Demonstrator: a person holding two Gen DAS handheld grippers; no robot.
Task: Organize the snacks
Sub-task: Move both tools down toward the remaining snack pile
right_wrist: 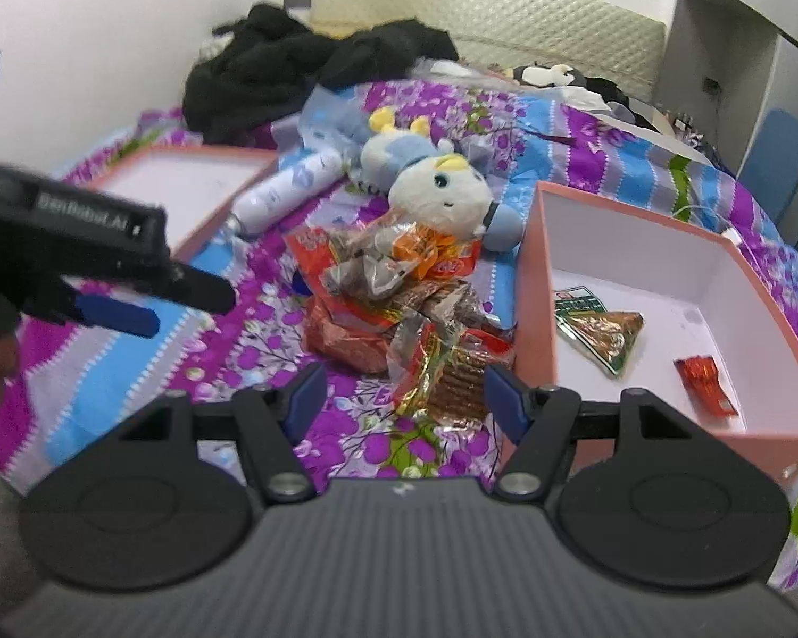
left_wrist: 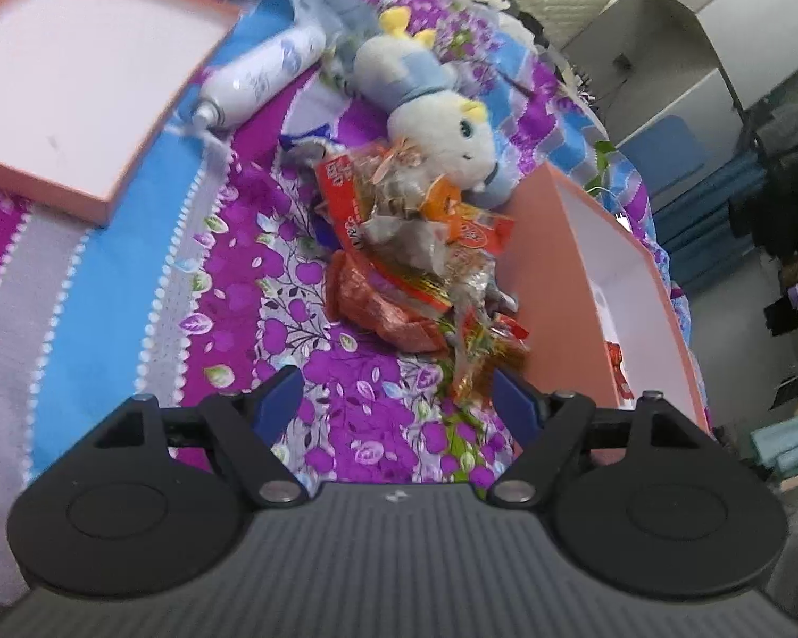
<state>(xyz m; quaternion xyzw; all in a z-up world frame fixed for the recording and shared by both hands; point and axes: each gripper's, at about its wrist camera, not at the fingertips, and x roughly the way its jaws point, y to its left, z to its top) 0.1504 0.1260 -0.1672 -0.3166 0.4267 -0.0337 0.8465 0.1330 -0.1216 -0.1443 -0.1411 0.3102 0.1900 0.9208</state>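
Both claws stood open and empty as we held them over the bed. Our left gripper [left_wrist: 396, 399] had its blue pads spread wide above bare cloth, with only the crinkled tail of the nearest wrapper reaching in beside its right-hand pad. Our right gripper [right_wrist: 404, 393] was open a little less, its pads either side of the nearest ribbed brown packet without pressing it.

Largest was the purple, blue and grey flowered bedspread [left_wrist: 149, 287] that carried everything. On it, to the right, sat the deep salmon-pink cardboard box with a white inside [right_wrist: 537, 287], open side up. To the left lay its shallow pink lid [left_wrist: 69, 69], also open side up.

Between them lay the heap of snack packets in red, orange and clear foil [right_wrist: 393, 292]. We saw its long axis run from near our claws away towards the white and pale-blue plush toy [right_wrist: 436, 196], whose head touched the far end. The heap's right edge lay just beside the box wall.

A white cylindrical spray bottle [right_wrist: 287, 189] lay on its side by the lid's corner, its nozzle end pointing towards us and leftward.

Inside the box lay a triangular green-and-brown foil packet [right_wrist: 601, 332], its point aimed at the far wall, and nearer us a small red wrapper [right_wrist: 702, 383], well apart from it.
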